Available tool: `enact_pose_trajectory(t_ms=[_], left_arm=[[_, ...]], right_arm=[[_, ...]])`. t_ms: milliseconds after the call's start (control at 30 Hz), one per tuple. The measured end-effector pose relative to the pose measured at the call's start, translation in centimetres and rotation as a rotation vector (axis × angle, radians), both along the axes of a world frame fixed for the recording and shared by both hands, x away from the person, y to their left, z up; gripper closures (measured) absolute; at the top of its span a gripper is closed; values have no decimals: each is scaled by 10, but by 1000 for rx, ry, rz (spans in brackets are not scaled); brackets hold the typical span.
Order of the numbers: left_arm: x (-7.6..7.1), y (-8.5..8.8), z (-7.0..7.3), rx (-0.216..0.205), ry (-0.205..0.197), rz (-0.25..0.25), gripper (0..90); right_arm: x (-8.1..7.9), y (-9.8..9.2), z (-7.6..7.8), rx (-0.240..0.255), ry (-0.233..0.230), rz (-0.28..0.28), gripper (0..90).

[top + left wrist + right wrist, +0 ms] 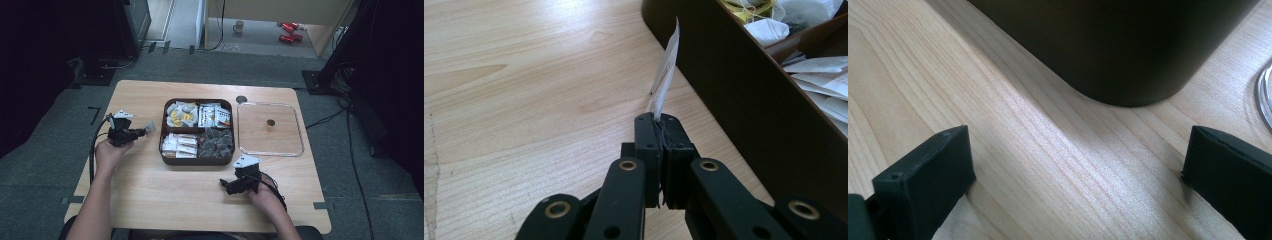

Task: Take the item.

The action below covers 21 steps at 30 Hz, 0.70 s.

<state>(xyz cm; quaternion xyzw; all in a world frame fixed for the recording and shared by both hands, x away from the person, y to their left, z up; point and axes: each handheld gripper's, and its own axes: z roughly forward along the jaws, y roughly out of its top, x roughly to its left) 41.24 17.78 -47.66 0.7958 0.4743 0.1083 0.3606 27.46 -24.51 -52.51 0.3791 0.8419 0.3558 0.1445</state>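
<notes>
while your left gripper pinches the white sachet just left of the brown box, lower it flat onto the table before letting go, leaving your right gripper spread and empty.

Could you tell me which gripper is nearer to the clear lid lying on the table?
The right gripper. It sits in front of the clear lid, near its front left corner, jaws open. The left gripper is beyond the brown tray, shut on a white packet.
</notes>
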Motion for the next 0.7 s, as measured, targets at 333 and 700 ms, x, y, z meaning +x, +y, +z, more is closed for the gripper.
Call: enact_pose_trajectory(t_ms=[333, 700], left_arm=[[-7, 1, -4, -12, 16, -24, 791], [-10, 5, -12, -17, 55, -21, 671]], right_arm=[[0, 0, 0, 0, 0, 0, 0], [0, 0, 0, 0, -2, 3, 0]])
